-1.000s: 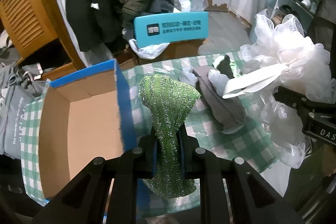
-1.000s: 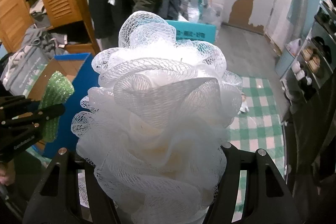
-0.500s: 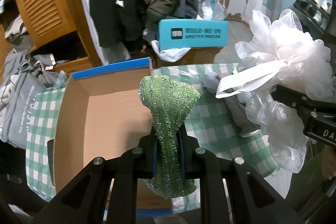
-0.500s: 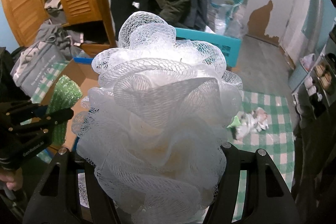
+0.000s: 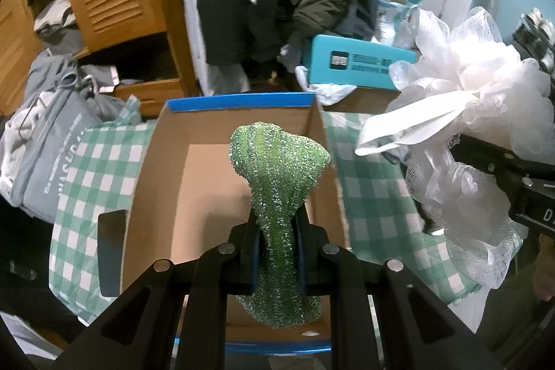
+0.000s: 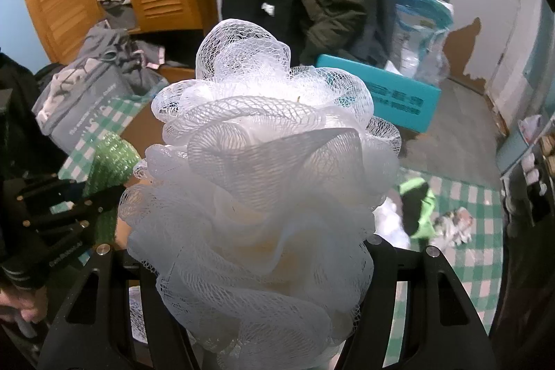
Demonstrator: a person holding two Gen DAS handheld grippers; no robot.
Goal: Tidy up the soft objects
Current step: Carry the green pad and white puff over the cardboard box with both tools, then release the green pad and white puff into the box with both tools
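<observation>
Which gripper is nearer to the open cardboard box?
Left. The left gripper, shut on the green scrubber, is over the cardboard box. The right gripper, holding the white bath pouf, is off to the box's right.

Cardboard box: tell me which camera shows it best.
Left wrist view. The cardboard box lies open below the left gripper and its green scrubber, floor and walls visible. The right wrist view shows only a brown sliver behind the white mesh bath pouf.
</observation>
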